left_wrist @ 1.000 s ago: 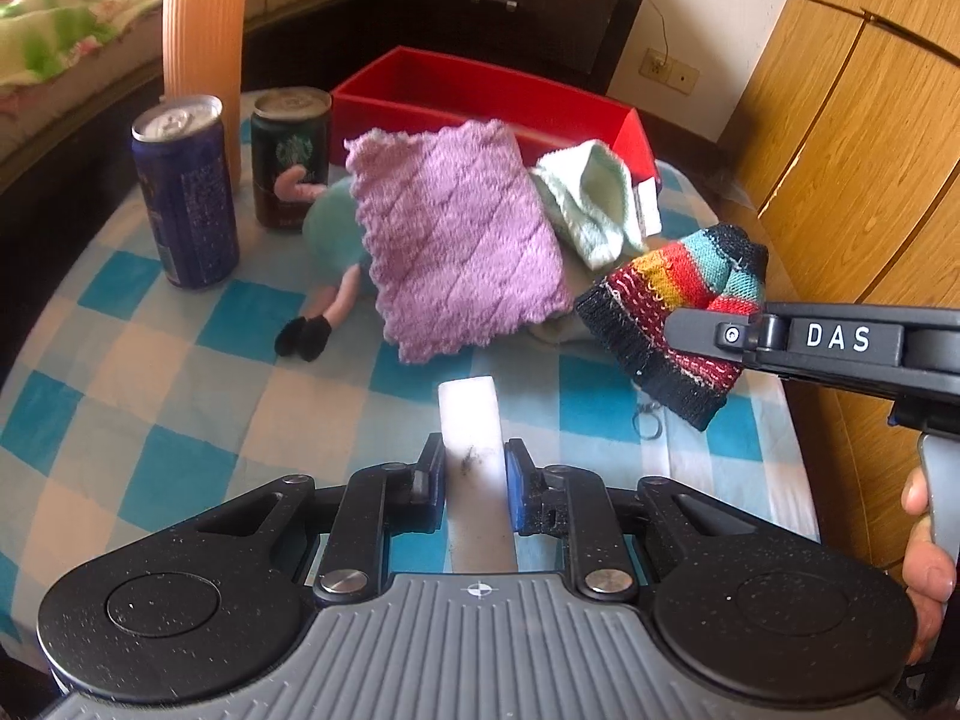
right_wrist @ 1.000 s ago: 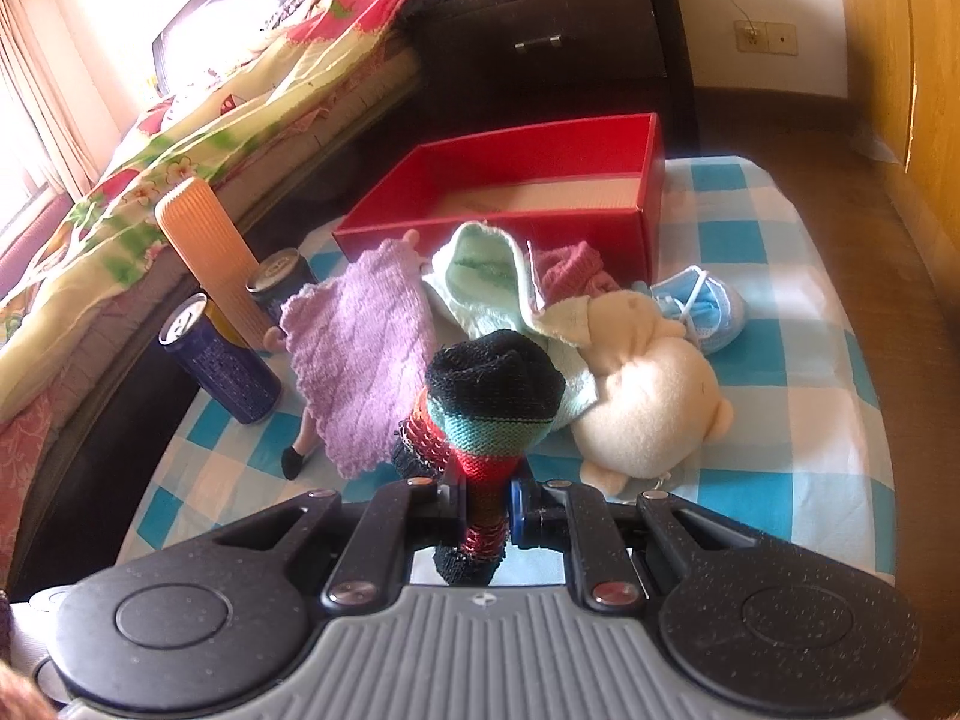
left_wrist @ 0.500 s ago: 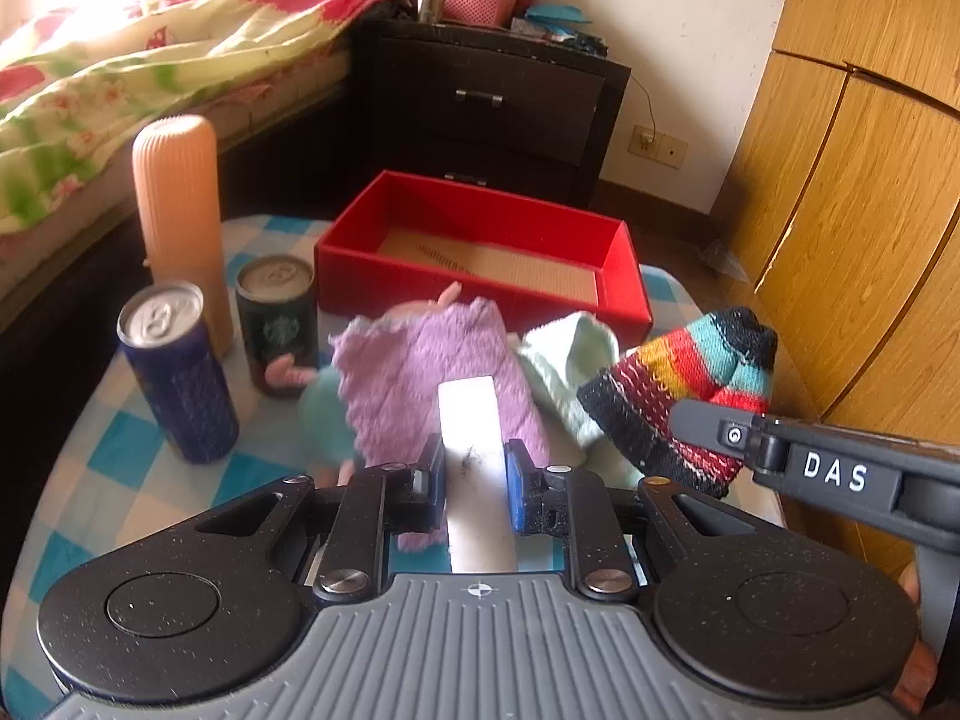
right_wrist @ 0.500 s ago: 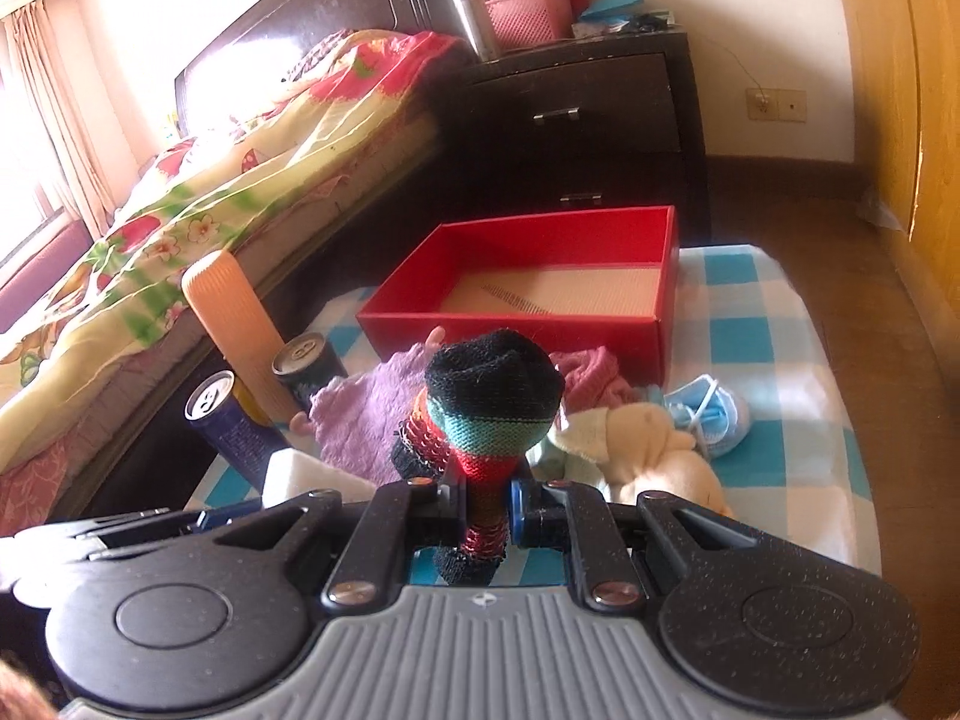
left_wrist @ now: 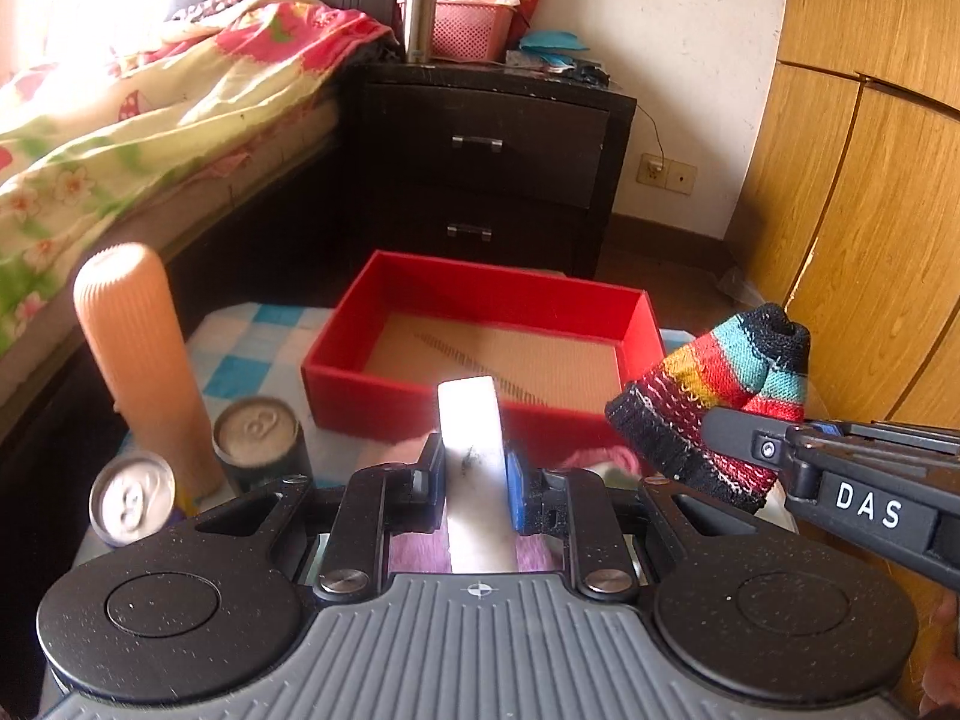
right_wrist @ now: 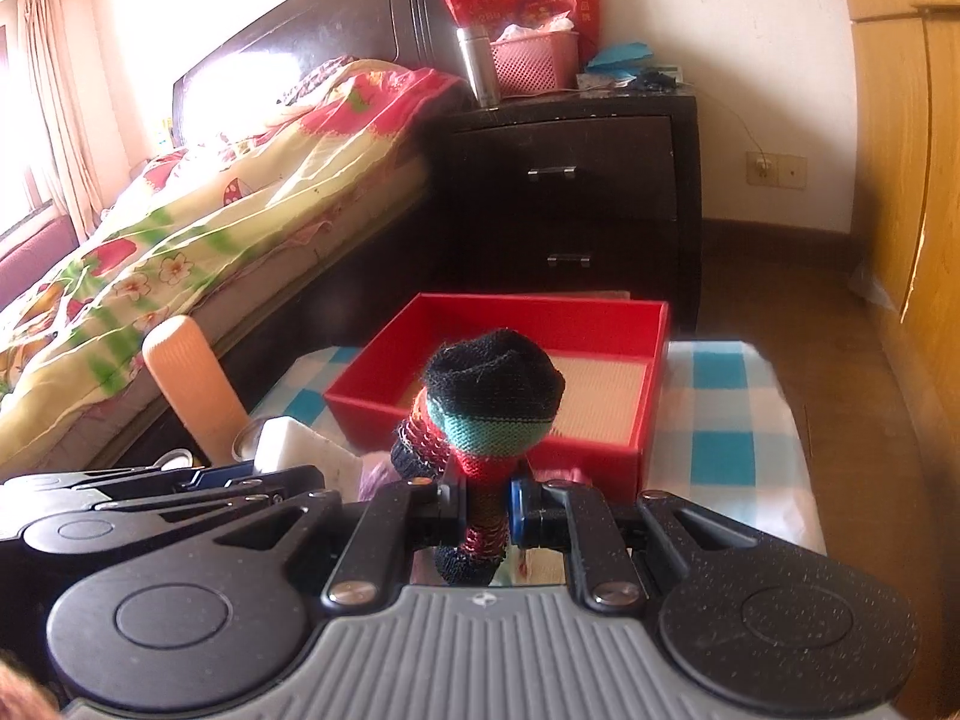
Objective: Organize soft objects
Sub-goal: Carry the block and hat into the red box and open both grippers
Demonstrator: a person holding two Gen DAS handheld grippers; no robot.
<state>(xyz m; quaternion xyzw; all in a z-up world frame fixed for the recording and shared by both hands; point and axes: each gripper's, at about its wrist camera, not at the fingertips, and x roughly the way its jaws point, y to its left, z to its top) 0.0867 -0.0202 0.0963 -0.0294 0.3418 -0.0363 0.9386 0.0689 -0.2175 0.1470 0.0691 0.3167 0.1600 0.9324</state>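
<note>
My left gripper is shut on a white foam block that sticks up between its pads. The right gripper is shut on a striped knitted sock; from the left wrist view the same sock hangs off its black arm at the right. Ahead of both stands an empty red box with a tan floor, also in the right wrist view as the red box. Bits of purple cloth and pink fabric show below the left gripper; the other soft things are hidden.
An orange ribbed bottle, a dark can and a blue can stand at the left on the blue-checked tablecloth. A bed lies left, a dark nightstand behind the box, wooden cupboard doors right.
Both grippers have risen and moved toward the red box, each keeping its hold. The purple cloth, the plush toy and the other soft things have dropped out of sight beneath them.
</note>
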